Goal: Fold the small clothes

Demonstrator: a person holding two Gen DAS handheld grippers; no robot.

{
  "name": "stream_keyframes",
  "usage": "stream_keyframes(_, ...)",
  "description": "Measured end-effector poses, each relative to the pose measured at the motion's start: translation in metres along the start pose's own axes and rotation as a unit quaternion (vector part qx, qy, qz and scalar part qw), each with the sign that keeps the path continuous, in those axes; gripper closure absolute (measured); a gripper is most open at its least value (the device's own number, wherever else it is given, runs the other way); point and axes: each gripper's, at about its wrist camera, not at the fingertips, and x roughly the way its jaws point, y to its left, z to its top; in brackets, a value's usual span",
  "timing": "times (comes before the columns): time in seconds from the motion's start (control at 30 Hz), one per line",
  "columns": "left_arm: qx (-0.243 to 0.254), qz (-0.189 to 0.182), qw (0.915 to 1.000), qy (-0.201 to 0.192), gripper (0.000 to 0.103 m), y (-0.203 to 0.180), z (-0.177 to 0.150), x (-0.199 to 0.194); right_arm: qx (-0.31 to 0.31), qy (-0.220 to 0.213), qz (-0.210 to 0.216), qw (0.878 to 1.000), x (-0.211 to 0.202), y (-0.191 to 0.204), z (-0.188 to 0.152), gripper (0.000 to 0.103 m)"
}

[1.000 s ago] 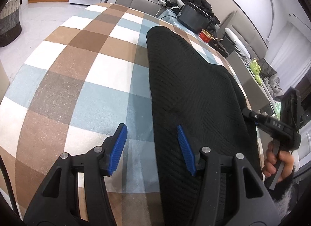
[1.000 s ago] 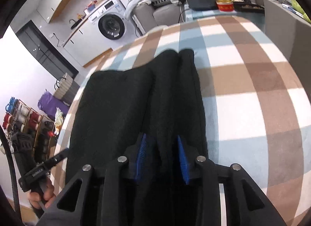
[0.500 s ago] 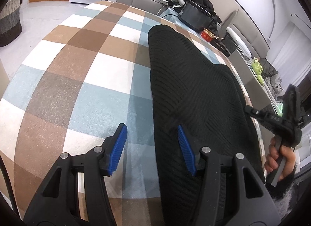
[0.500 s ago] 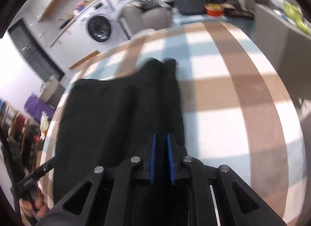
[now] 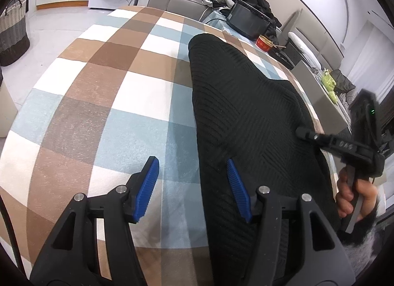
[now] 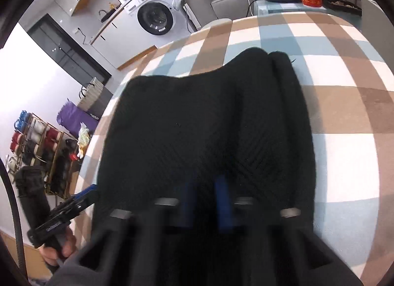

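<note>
My right gripper [image 6: 204, 202] is pinched nearly shut on the near edge of the black ribbed knit garment [image 5: 246, 113], which lies on the brown, blue and white checked cloth [image 5: 103, 93], its long axis running toward twelve o'clock. My left gripper [image 5: 192, 182] hangs half open, holding nothing; the garment's left border lies just inside its three-o'clock finger, so it's nearer that edge.
</note>
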Motion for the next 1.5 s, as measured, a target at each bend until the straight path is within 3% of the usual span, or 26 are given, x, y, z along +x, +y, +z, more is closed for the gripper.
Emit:
stream_keyframes(0.1,-0.005,0.0,1.0,-0.007,0.048,0.003,0.001,-0.007,-0.039,-0.056,0.011,0.998,-0.023,0.016,0.006,0.094)
stream_keyframes(0.13,-0.005,-0.001,0.9999,-0.011,0.046,0.004,0.002,-0.008,-0.05,-0.071,0.008,0.996,-0.039,-0.001,0.001,0.094)
stream_keyframes(0.2,-0.006,0.001,0.9999,-0.014,0.046,0.004,0.002,-0.009,-0.071,-0.086,-0.021,0.994,-0.037,0.017,0.009,0.094)
stream_keyframes(0.3,-0.007,0.002,0.9999,-0.01,0.046,0.003,0.001,-0.008,-0.068,-0.072,-0.076,0.992,-0.021,-0.011,0.011,0.093)
stream_keyframes(0.37,-0.003,0.002,1.0,-0.003,0.046,0.002,-0.001,-0.008,-0.056,-0.031,-0.09,0.994,-0.003,-0.029,0.012,0.091)
stream_keyframes(0.43,0.004,0.001,1.0,-0.004,0.045,0.0,-0.005,-0.011,-0.036,-0.019,-0.072,0.997,-0.016,-0.054,0.006,0.084)
stream_keyframes(0.53,0.006,-0.006,1.0,-0.002,0.044,-0.002,-0.009,-0.014,-0.021,-0.027,-0.038,0.999,-0.041,-0.055,-0.007,0.06)
stream_keyframes(0.6,0.011,-0.01,0.9999,0.001,0.044,-0.006,-0.011,-0.015,-0.02,-0.036,-0.012,0.999,-0.064,-0.055,-0.028,0.059)
stream_keyframes(0.67,0.015,-0.015,0.9998,0.004,0.044,-0.01,-0.016,-0.017,-0.012,-0.023,0.026,0.999,-0.089,-0.078,-0.047,0.059)
stream_keyframes(0.73,0.021,-0.029,0.9993,0.014,0.044,-0.015,-0.024,-0.019,-0.004,-0.013,0.06,0.998,-0.107,-0.075,-0.068,0.059)
stream_keyframes(0.77,0.023,-0.033,0.999,0.017,0.044,-0.017,-0.027,-0.021,-0.004,-0.008,0.066,0.998,-0.133,-0.111,-0.083,0.059)
stream_keyframes(0.83,0.035,-0.04,0.9984,0.021,0.042,-0.024,-0.037,-0.025,-0.001,0.002,0.085,0.996,-0.14,-0.106,-0.1,0.059)
stream_keyframes(0.93,0.044,-0.037,0.9978,0.033,0.041,-0.03,-0.053,-0.027,-0.002,0.021,0.078,0.997,-0.161,-0.138,-0.111,0.059)
stream_keyframes(1.03,0.046,-0.043,0.997,0.046,0.041,-0.032,-0.067,-0.03,-0.007,0.025,0.075,0.997,-0.152,-0.136,-0.119,0.059)
stream_keyframes(1.1,0.051,-0.041,0.9968,0.047,0.041,-0.036,-0.078,-0.035,-0.018,0.018,0.076,0.997,-0.155,-0.14,-0.117,0.062)
stream_keyframes(1.17,0.046,-0.044,0.9968,0.048,0.041,-0.036,-0.085,-0.04,-0.028,0.01,0.069,0.997,-0.153,-0.142,-0.115,0.091)
stream_keyframes(1.2,0.044,-0.045,0.9968,0.049,0.041,-0.035,-0.087,-0.043,-0.033,0.009,0.069,0.997,-0.147,-0.136,-0.113,0.096)
stream_keyframes(1.37,0.054,-0.027,0.9975,0.037,0.036,-0.035,-0.1,-0.054,-0.055,-0.028,0.088,0.994,-0.159,-0.13,-0.102,0.098)
stream_keyframes(1.43,0.061,-0.02,0.9972,0.037,0.036,-0.036,-0.103,-0.056,-0.074,-0.032,0.049,0.996,-0.16,-0.126,-0.104,0.098)
stream_keyframes(1.5,0.066,-0.015,0.997,0.038,0.036,-0.037,-0.105,-0.058,-0.073,-0.004,-0.011,0.997,-0.143,-0.132,-0.104,0.098)
